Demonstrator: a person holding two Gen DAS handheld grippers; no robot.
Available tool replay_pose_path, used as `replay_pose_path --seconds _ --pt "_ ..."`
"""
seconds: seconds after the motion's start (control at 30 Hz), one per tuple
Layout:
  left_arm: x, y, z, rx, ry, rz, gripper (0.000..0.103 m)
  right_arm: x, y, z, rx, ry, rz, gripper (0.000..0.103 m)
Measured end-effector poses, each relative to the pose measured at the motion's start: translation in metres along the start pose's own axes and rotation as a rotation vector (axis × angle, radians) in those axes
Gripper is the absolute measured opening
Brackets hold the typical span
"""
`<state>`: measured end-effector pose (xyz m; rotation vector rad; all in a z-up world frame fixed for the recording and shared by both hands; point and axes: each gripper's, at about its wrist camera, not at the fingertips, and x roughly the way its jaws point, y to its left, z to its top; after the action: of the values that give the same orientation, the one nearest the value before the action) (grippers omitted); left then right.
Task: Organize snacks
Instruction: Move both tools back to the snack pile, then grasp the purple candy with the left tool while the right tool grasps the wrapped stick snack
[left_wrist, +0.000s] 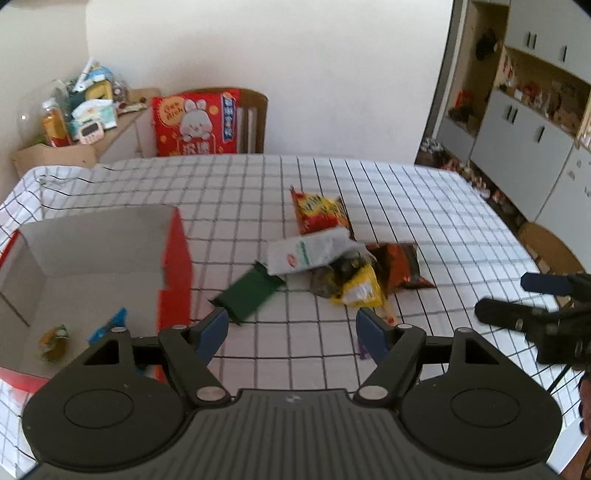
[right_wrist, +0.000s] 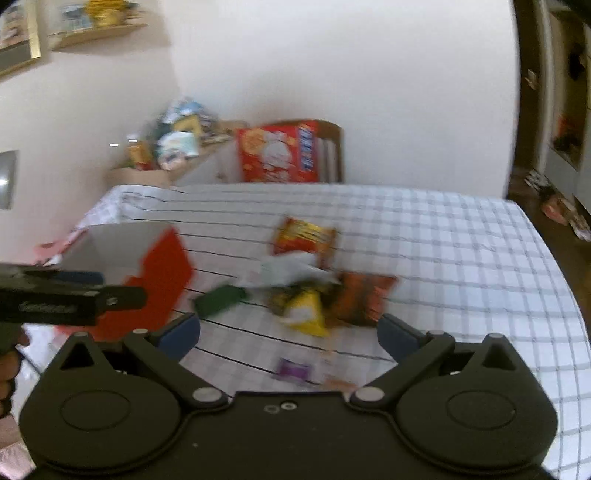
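While both grippers, left gripper (left_wrist: 291, 332) & right gripper (right_wrist: 290, 334), gape empty, it's between picks; next: grab green packet (left_wrist: 248, 293), drop into box (left_wrist: 177, 266).

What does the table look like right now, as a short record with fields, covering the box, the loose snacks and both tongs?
surface: checked tablecloth
box: red and white box, open, left of the pile
in box: two small packets
pile: red-yellow packet, white packet, yellow packet, orange-dark packet
apart from pile: green packet, purple packet
left tongs: open, empty
right tongs: open, empty
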<state>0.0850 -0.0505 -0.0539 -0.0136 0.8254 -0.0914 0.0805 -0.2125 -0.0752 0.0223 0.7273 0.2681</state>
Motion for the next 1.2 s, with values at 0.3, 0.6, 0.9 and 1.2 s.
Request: replay_pose_path --seconds 0.3,0.6,0.9,1.2 --pt "0.052 -0.035 -0.005 0.025 0.121 -0.013 0.076 0.029 -0.047 -0.017 -0.002 0.097 -0.021 0.100" --pt "0.101 -0.064 -0.009 0.038 0.224 -0.013 0.076 0.064 -0.041 -0.037 -0.181 0.191 0.052 0.086" --pt "0.133 -0.080 -0.016 0.048 0.278 -0.021 0.076 0.096 -0.024 -0.050 -0.410 0.242 0.112 0.069" --pt "0.154 -0.085 -0.015 0.012 0.326 -0.037 0.068 0.114 -0.021 -0.055 -0.525 0.268 0.167 0.040"
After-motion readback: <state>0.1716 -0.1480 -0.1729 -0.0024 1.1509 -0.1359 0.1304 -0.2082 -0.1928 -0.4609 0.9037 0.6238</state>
